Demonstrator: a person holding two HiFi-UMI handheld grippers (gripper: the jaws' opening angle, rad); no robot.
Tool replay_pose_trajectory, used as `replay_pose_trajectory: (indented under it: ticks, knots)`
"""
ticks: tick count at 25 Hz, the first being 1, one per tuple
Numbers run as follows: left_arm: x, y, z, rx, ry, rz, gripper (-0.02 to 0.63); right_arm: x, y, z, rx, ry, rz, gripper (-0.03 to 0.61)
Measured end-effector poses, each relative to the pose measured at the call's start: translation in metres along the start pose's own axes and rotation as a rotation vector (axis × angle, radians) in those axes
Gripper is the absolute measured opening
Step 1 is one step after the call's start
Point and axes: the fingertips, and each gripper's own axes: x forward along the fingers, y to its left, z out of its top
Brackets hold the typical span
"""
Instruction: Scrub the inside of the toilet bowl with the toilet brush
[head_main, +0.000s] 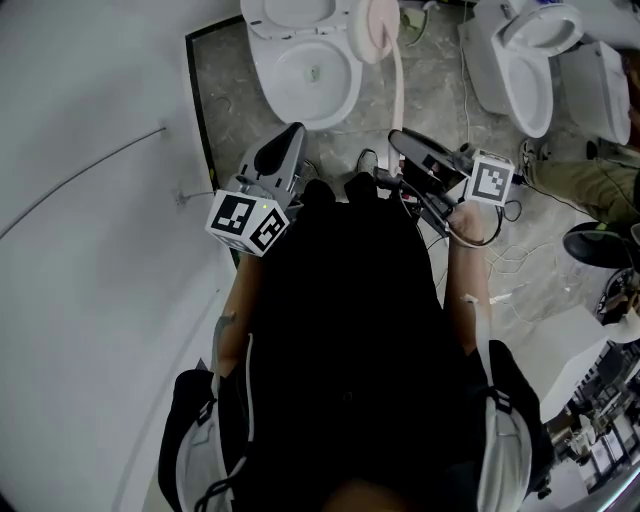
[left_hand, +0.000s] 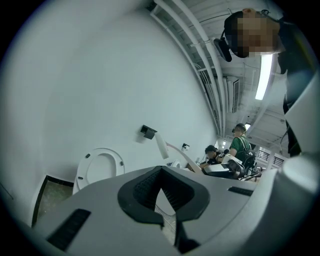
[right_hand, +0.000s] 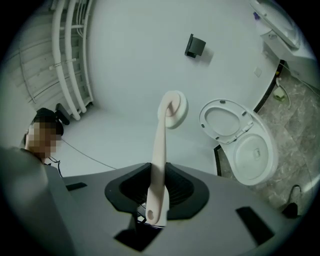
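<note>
Standing just short of the toilet (head_main: 262, 70), a person readies a long-handled brush (right_hand: 161, 145) for the scrub, a job that has not yet begun. The right tool (right_hand: 159, 174) is closed on the lower end of the pale handle, its jaws parted only by the handle's width. The shaft runs up and away from it to the round head. In the head view that head sits at the toilet's right edge. The right gripper view shows it held up in the air, left of the toilet and apart from it, with the white wall (right_hand: 125, 60) behind.

The left tool (head_main: 285, 148) hangs near the toilet's front, its jaw tips drawn together with nothing between them. The bowl (head_main: 312, 75) stands open and looks white inside; whether it is wet or soiled cannot be told. A second toilet (head_main: 530, 65) stands well to the right of the first, across the grey stone floor (head_main: 440, 75).

By these pictures one step looks done — the brush is in hand — while lowering the head into the bowl and all of the scrubbing remain.
</note>
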Motion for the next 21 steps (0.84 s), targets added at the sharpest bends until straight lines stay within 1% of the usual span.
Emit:
replay_pose_trajectory:
  ticks: [6, 12, 17, 21]
  knots:
    - [0.005, -0.003, 0.001, 0.014, 0.001, -0.006, 0.009, -0.001, 0.001, -0.002, 0.017, 0.001, 0.02, 0.1]
    - [0.007, 0.001, -0.008, 0.014, 0.005, -0.01, 0.009, -0.004, -0.008, -0.005, 0.014, 0.006, 0.009, 0.1]
    - [0.011, -0.001, -0.008, 0.022, -0.002, -0.021, 0.009, -0.008, -0.011, -0.003, 0.007, -0.003, 0.001, 0.099]
    - [0.011, 0.005, -0.019, 0.025, -0.009, -0.026, 0.009, -0.009, -0.021, -0.007, 0.009, -0.017, 0.004, 0.1]
